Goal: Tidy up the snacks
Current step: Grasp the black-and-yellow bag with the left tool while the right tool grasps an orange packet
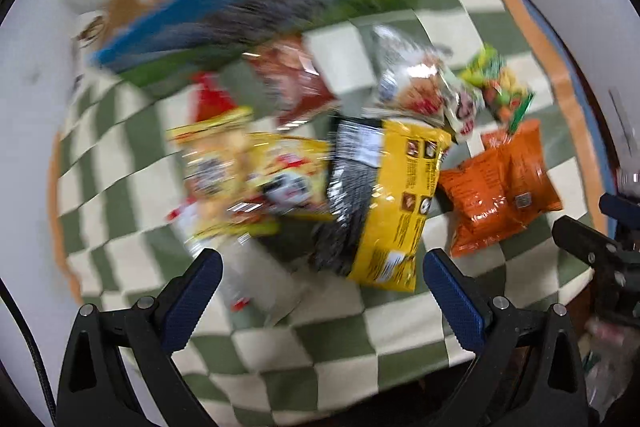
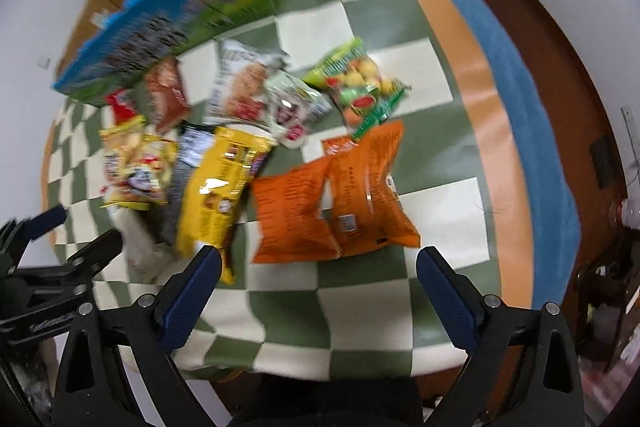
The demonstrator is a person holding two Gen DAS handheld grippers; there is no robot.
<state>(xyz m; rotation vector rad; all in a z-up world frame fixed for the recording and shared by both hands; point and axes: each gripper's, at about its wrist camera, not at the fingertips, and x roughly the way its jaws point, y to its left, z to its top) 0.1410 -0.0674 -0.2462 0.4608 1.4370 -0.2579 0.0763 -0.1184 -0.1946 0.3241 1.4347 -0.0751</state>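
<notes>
here the left gripper (image 1: 322, 275) points down with its blue pads spread wide and nothing between them, poised over the long yellow bag (image 1: 394, 203) in the middle of the heap. the right gripper (image 2: 318, 273) is likewise spread and empty, hanging above the pair of orange bags (image 2: 332, 199) that lie side by side, touching. around them the other snacks sit loose on the checked cloth (image 2: 360, 311): a fruit candy pack (image 2: 356, 87) beyond the orange bags, a pale cookie pouch (image 2: 244, 87), a smaller yellow pack (image 2: 134, 167) to the left, and a big blue box (image 2: 168, 23) standing at the back. best, i judge, to take one bag each: straddle a bag across its narrow width, then pinch at an edge seam so the foil does not slip or drag its neighbour.
</notes>
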